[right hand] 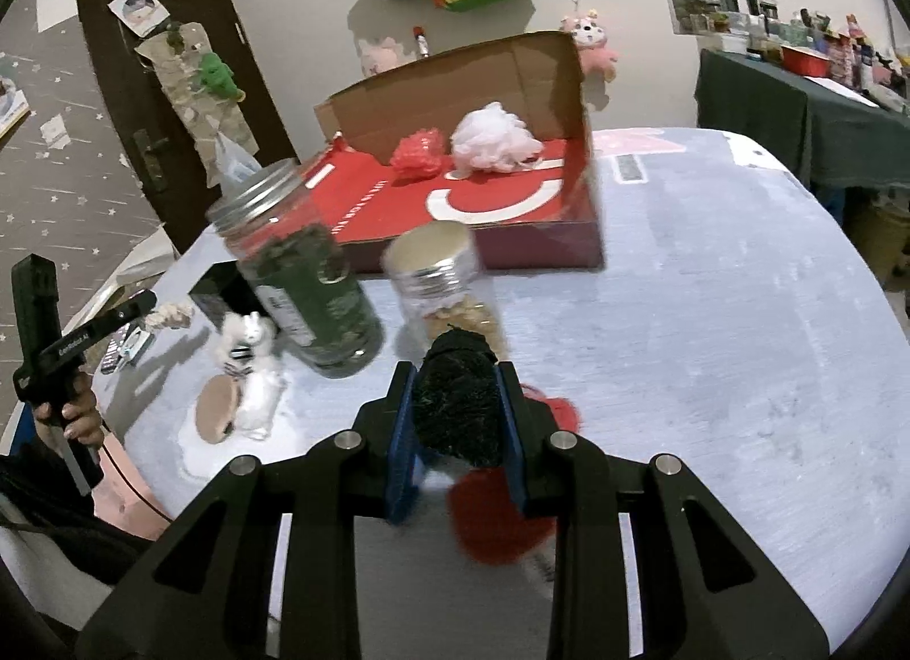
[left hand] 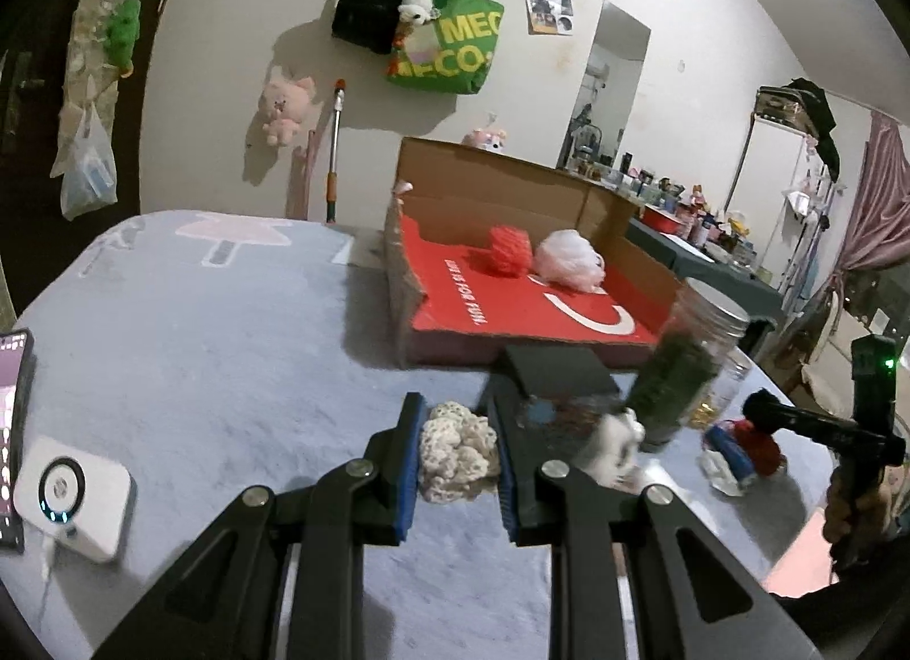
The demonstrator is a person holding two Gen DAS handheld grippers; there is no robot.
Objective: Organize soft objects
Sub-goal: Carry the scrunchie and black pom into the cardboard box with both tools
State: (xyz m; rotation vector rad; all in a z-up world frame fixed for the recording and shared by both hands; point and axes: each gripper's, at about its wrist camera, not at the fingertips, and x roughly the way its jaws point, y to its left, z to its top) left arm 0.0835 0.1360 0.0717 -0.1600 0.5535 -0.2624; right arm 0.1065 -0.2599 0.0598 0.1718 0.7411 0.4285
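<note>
Two grippers fill our views, each closed on a soft thing above a table (left hand: 199, 376) under a pale cloth. Much is blurred: a small white toy (right hand: 247, 344) and two lidded jars (right hand: 301, 285) smear with motion, and what lies beneath the right gripper is half hidden. A green bag (left hand: 455, 43) on the wall reads "MEC" (cut off). Our left gripper (left hand: 459, 455) clamps a cream, lumpy ball (left hand: 458, 458) of speckled knit. Our right gripper (right hand: 458, 412) squeezes a dark, fuzzy tuft (right hand: 458, 404) with red fabric (right hand: 500, 518) hanging below it. An open red cardboard box (left hand: 512, 313) already holds a red puff (left hand: 510, 250) and a pale pink puff (left hand: 571, 259).
</note>
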